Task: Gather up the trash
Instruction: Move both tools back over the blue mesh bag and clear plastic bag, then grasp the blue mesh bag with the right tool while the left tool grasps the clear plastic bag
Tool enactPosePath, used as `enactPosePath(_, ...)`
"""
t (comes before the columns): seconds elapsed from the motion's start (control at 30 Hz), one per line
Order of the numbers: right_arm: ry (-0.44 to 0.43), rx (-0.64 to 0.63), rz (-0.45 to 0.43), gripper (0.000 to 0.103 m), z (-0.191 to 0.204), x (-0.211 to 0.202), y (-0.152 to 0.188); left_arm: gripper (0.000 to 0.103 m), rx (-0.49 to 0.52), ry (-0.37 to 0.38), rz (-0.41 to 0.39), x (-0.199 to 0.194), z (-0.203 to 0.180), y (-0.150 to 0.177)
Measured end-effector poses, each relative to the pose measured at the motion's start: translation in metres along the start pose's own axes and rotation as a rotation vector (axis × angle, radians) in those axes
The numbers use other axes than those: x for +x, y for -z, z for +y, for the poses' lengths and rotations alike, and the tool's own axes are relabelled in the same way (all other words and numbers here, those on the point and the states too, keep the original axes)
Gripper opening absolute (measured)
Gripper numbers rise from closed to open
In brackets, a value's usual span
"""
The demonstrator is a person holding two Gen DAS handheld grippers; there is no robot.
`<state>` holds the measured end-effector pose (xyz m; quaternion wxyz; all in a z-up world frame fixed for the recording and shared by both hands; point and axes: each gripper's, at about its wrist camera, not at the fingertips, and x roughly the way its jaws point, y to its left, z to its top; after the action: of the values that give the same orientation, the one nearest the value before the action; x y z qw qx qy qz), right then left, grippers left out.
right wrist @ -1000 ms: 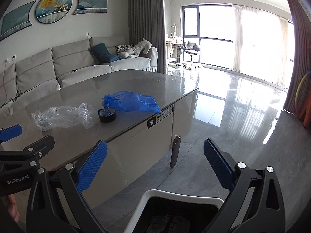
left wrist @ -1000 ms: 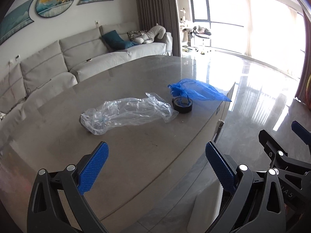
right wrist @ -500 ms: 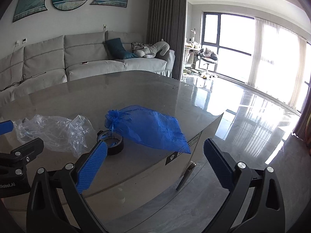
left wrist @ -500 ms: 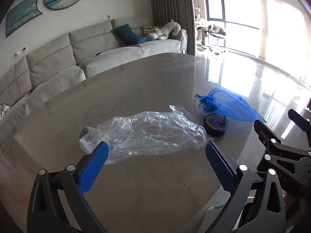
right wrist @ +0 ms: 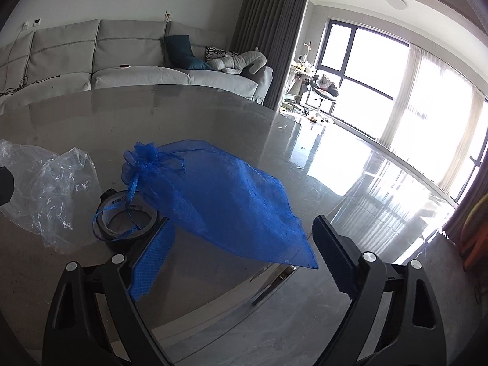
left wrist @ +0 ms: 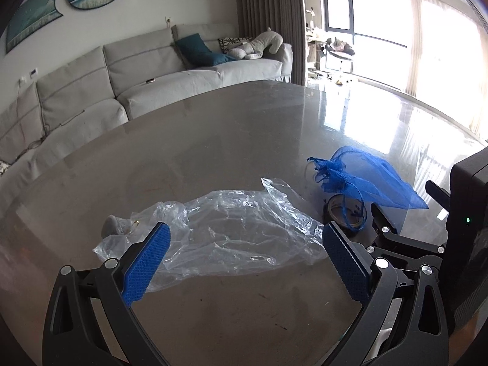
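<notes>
Trash lies spread on a glossy grey table (left wrist: 213, 140): a crumpled clear plastic bag (left wrist: 231, 228), a blue mesh drawstring pouch (right wrist: 219, 195), and a black tape roll (right wrist: 125, 225) between them. The table is rounded, its top reflecting bright window light on the right. Beyond it you face a long grey sofa (left wrist: 146, 67) with a teal cushion (left wrist: 198, 50) and a pale stuffed toy (left wrist: 259, 47), framed art on the wall above, dark curtains, and tall windows over a shiny floor.

Your left gripper (left wrist: 244, 262) hovers low over the clear plastic bag, fingers spread wide and empty, the bag lying between and just ahead of the blue pads (left wrist: 146, 262). A small grey object (left wrist: 111, 225) sits at the bag's left end, partly under the plastic.

Your right gripper (right wrist: 241, 259) is also spread wide and empty, close to the blue mesh pouch. The pouch drapes over the tape roll, its ribbon looping across the roll's opening, and its far corner reaches past the table edge. The left pad (right wrist: 152, 265) sits just beside the roll, which crowds that side. Your right gripper's black body fills the left view's right edge.
</notes>
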<state>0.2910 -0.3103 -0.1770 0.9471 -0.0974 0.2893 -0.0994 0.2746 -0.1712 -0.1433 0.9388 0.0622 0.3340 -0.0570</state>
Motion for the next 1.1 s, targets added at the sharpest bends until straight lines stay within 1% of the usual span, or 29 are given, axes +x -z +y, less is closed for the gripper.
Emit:
enactPosePath(0.03,-0.012,-0.011,0.013,0.056,0.002,0.005,-0.001,0.098,0.003,-0.001,0.002,0.001,-0.001,0.0)
enactPosePath(0.07,-0.024,-0.02,0.036,0.032,0.003,0.01,-0.002,0.098,0.006,-0.002,0.004,0.002,-0.002,0.0)
enactPosePath(0.1,-0.044,-0.018,0.066,0.012,0.004,0.016,-0.003,0.098,0.008,-0.004,0.005,0.002,-0.002,0.001)
enactPosePath(0.13,-0.079,-0.003,0.077,0.005,0.002,0.02,-0.002,0.098,0.01,-0.005,0.005,0.002,-0.001,0.001)
enactPosePath(0.17,-0.1,0.018,0.077,0.002,0.0,0.02,-0.002,0.098,0.012,-0.006,0.006,0.002,-0.002,0.002)
enactPosePath(0.27,-0.121,0.044,0.084,0.001,-0.003,0.018,-0.004,0.098,0.013,-0.013,0.006,0.002,-0.001,0.003)
enactPosePath(0.57,-0.153,0.123,0.004,0.001,-0.021,-0.024,-0.023,0.098,0.002,-0.013,0.013,0.001,-0.005,0.013)
enactPosePath(0.73,-0.168,0.126,-0.021,0.001,-0.02,-0.038,-0.027,0.098,-0.008,-0.019,0.048,0.014,-0.009,0.017)
enactPosePath(0.87,-0.174,0.129,-0.03,0.001,-0.02,-0.038,-0.034,0.098,-0.012,-0.051,0.056,0.025,-0.008,0.015)
enactPosePath(1.0,-0.179,0.139,-0.035,0.001,-0.018,-0.037,-0.039,0.098,0.001,-0.054,0.134,0.048,-0.011,0.012)
enactPosePath(1.1,-0.181,0.141,-0.043,0.001,-0.017,-0.038,-0.041,0.098,-0.022,-0.015,0.207,0.065,-0.008,0.013)
